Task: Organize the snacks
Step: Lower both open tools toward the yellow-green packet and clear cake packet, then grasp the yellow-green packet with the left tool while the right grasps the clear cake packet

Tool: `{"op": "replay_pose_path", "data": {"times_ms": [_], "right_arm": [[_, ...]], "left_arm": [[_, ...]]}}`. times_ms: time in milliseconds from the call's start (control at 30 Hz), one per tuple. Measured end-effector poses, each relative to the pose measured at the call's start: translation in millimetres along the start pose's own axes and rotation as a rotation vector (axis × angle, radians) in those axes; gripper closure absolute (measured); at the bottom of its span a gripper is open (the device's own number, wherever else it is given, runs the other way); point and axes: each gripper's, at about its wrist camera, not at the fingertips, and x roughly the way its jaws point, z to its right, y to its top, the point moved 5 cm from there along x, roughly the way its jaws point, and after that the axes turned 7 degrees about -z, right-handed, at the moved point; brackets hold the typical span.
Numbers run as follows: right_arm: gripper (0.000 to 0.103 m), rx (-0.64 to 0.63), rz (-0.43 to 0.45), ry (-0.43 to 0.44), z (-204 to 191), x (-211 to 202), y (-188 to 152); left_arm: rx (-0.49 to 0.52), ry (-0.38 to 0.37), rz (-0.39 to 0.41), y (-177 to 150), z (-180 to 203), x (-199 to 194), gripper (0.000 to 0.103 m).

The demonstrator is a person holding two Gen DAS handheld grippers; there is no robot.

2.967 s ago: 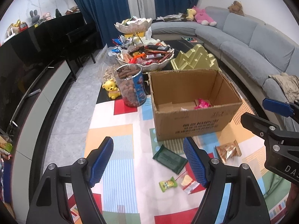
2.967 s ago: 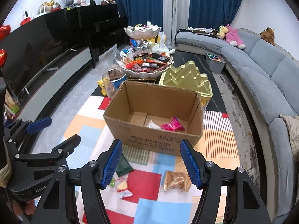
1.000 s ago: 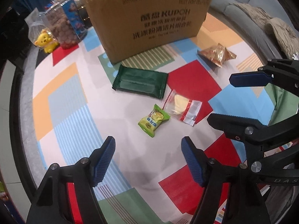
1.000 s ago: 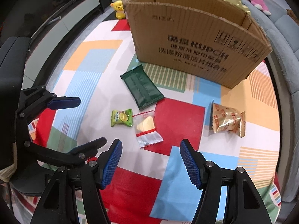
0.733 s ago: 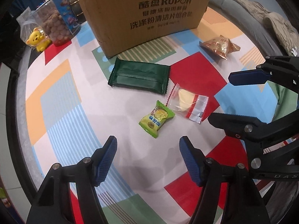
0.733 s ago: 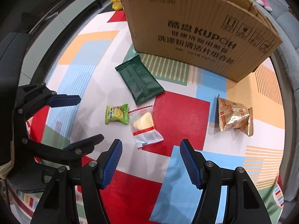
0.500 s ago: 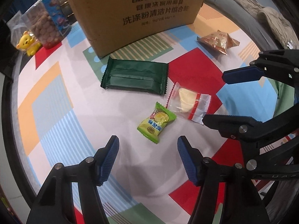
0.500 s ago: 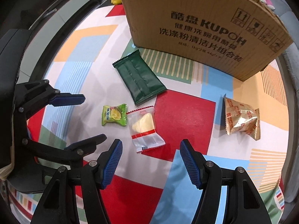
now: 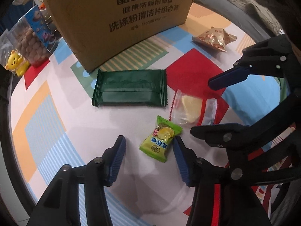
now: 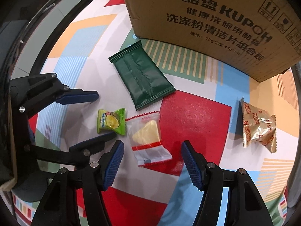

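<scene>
Two light, crinkly packs: our left gripper (image 9: pixel 148 150) jaws closing round green candy (image 9: pixel 160 139), not yet pinching; right gripper (image 10: pixel 152 162) jaws apart over clear pack (image 10: pixel 148 137); grab mid-body.

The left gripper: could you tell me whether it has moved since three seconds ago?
Yes. The left gripper has come down toward the lime-green candy; the cardboard box now looms above, its jaws closing.

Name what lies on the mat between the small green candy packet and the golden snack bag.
The clear packet with a pale yellow snack lies between the green candy packet and the golden snack bag, clearest in the right wrist view.
</scene>
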Motion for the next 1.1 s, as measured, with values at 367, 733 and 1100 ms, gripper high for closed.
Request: {"op": "replay_pose_path", "data": {"times_ms": [367, 733, 1100], "right_arm": [[0.04, 0.028, -0.016, 0.068, -0.1, 13.8, 4.9], [0.063, -0.002, 0.004, 0.0, 2.2, 11.3, 5.1], [0.076, 0.005, 0.024, 0.012, 3.8, 7.4, -3.0]], "left_arm": [[0.012, -0.002, 0.054, -9.2, 3.7, -6.9, 0.071], [0.014, 0.003, 0.059, -2.6, 11.6, -3.9, 0.073], [-0.044, 0.018, 0.056, -6.7, 16.5, -6.6, 0.078]]}}
